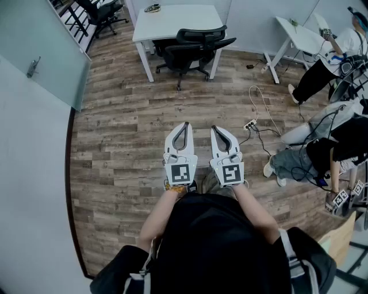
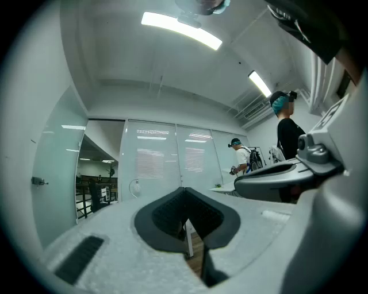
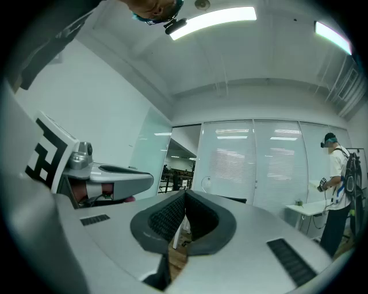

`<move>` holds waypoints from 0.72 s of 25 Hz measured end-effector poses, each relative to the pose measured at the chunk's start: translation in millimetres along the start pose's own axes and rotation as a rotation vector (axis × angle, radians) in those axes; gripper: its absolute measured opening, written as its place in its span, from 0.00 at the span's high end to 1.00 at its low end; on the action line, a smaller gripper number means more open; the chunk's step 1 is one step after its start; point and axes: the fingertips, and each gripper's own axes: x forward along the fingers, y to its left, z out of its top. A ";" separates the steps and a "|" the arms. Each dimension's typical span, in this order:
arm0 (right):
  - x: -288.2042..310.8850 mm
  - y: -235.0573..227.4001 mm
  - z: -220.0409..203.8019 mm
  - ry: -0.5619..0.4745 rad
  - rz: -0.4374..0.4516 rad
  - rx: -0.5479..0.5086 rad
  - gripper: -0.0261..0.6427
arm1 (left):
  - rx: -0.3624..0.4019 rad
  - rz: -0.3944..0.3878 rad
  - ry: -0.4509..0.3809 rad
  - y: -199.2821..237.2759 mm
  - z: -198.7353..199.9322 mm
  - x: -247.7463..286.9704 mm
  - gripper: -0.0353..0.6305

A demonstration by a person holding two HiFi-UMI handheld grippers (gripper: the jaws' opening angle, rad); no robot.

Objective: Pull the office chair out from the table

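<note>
A black office chair [image 1: 192, 49] is tucked under the near side of a white table [image 1: 175, 22] at the far end of the room in the head view. My left gripper [image 1: 184, 125] and right gripper [image 1: 214, 128] are held side by side in front of me, well short of the chair, both pointing toward it. Both are shut with nothing between their jaws. In the left gripper view the left gripper [image 2: 185, 192] meets tip to tip; the right gripper [image 3: 185, 195] does the same in the right gripper view. The chair is hidden behind the jaws in both.
A power strip [image 1: 250, 124] with a white cable [image 1: 261, 102] lies on the wood floor to the right. People sit and stand at the right edge [image 1: 322, 143] by another white table [image 1: 299, 34]. A glass door [image 1: 40, 51] is at left, and more chairs [image 1: 100, 14] beyond it.
</note>
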 end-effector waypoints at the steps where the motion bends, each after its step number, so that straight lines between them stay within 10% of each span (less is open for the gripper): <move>1: 3.7 -0.7 -0.5 0.005 -0.001 -0.004 0.95 | -0.001 -0.003 0.001 1.4 -0.5 2.6 0.92; 18: 80.1 -66.8 -19.9 0.029 0.018 -0.008 0.95 | 0.031 -0.004 0.034 13.0 -13.8 91.2 0.92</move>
